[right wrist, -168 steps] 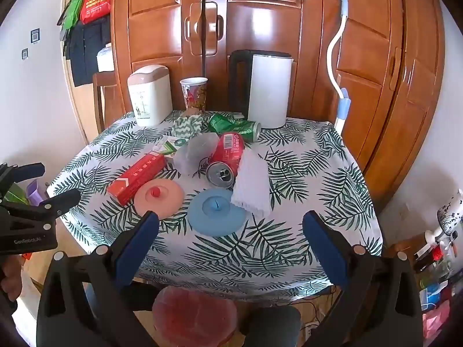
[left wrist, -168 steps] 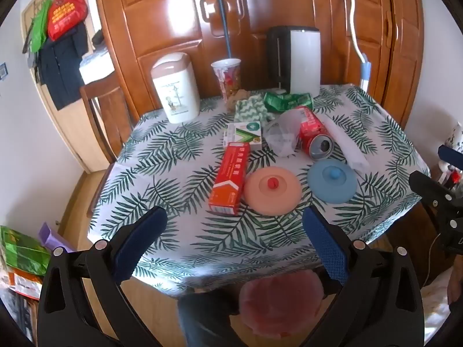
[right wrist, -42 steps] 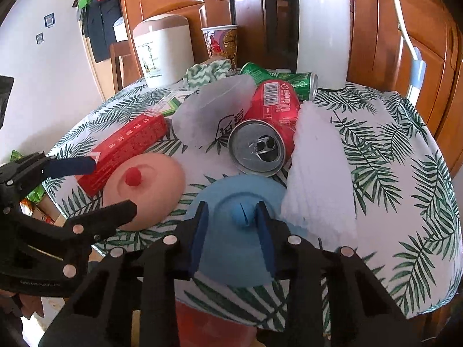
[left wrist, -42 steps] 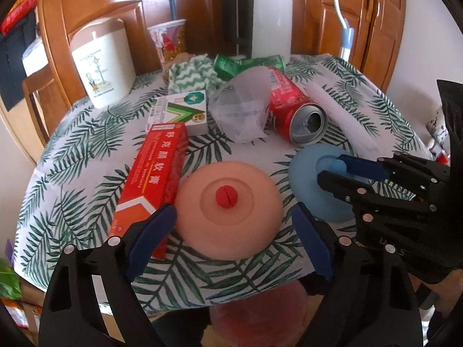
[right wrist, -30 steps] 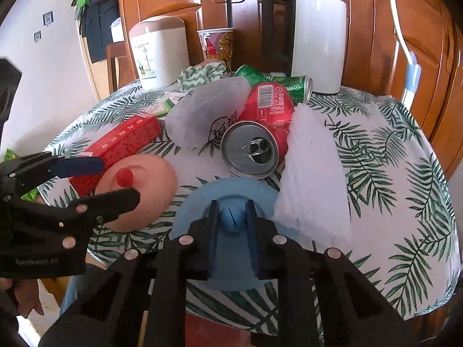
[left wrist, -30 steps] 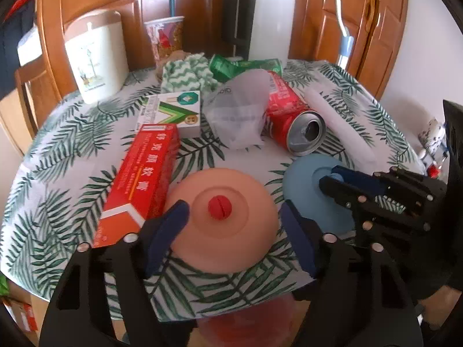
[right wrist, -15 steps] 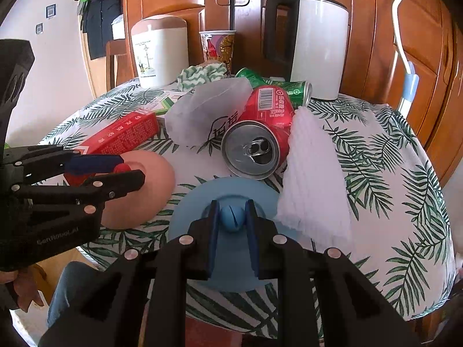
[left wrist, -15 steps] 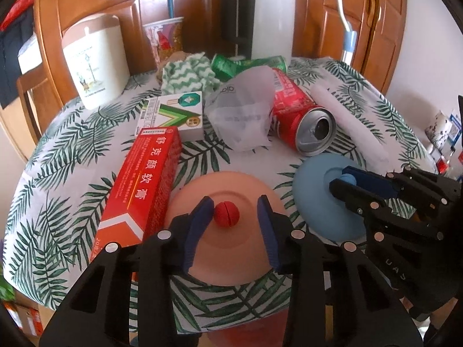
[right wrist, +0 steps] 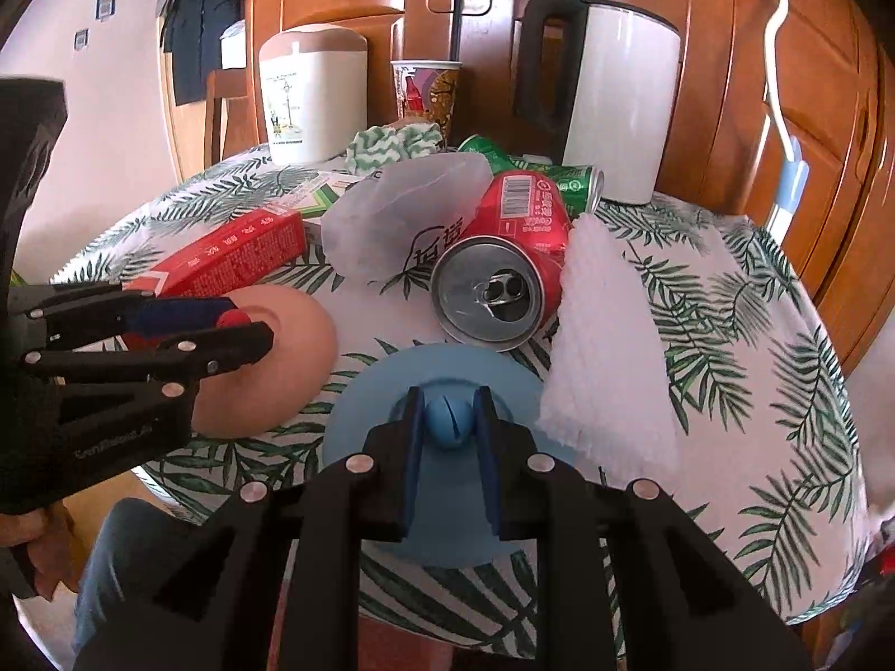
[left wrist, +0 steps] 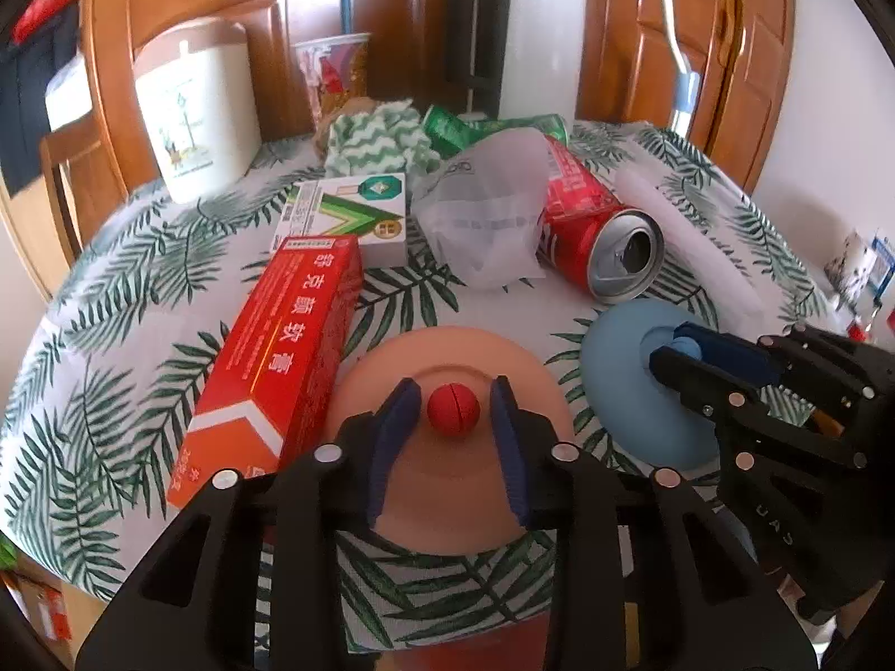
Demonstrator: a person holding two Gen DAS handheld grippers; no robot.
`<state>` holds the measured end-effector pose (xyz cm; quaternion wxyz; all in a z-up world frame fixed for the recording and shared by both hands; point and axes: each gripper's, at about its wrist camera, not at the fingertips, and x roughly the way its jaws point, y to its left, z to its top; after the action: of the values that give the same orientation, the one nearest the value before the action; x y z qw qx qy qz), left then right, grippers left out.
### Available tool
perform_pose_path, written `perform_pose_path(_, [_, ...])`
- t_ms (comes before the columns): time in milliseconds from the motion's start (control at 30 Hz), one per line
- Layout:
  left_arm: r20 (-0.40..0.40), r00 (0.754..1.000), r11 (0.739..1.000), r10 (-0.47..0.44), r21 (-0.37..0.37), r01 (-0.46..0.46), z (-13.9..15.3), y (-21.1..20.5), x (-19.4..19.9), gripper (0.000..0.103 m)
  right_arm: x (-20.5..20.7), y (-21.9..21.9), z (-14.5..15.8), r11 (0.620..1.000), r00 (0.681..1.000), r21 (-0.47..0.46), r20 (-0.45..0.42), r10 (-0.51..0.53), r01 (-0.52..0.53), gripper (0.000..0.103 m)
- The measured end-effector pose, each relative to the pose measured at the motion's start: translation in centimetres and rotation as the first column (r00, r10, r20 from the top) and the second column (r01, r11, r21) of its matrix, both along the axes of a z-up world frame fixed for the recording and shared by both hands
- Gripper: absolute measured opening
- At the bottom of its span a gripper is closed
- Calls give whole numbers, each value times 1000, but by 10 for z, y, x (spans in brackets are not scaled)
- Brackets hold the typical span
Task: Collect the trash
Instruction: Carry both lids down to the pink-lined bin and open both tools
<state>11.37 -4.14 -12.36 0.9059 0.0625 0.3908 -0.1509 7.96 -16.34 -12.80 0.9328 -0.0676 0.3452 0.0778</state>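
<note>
A peach silicone lid [left wrist: 447, 352] lies at the table's near edge. My left gripper [left wrist: 452, 388] has its jaws closing, and the pads sit against the sides of the lid's red knob [left wrist: 453, 408]. A blue lid [right wrist: 447, 369] rests to the right of it. On its blue knob [right wrist: 450, 428] my right gripper [right wrist: 447, 394] is shut. Trash lies behind the lids: a red can [left wrist: 587, 223], a crumpled clear cup [left wrist: 492, 223], a red box [left wrist: 285, 352], a green-and-white box [left wrist: 347, 212], a white napkin [right wrist: 604, 335] and a green can [right wrist: 559, 176].
At the back of the leaf-print tablecloth [left wrist: 112, 335] stand a cream lidded bin [left wrist: 196, 112], a paper cup [left wrist: 330, 72] and a white kettle [left wrist: 537, 33]. A green striped cloth [left wrist: 375, 140] lies by the cup. Wooden cupboard doors rise behind, and a chair stands at the left.
The left jaws have narrowed from wide apart to tight around the red knob. The right gripper has stayed shut on the blue knob.
</note>
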Motion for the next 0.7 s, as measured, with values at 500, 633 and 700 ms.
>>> perform_pose_path(500, [5,1000,998,-25,-59,26,17,9,-32,23,-32,4,25,995,999,85,15,52,-53,18])
perform_pose_path(633, [5,998,997,-55,-48,55,25,14,-66,23,-65,8,28,988,996,126,0,89,-88,18])
perform_pose_path(700, [-7,997,997,-72,-36,72,24,18,-88,23,-84,12,24,986,994,135,-14,105,-102,18])
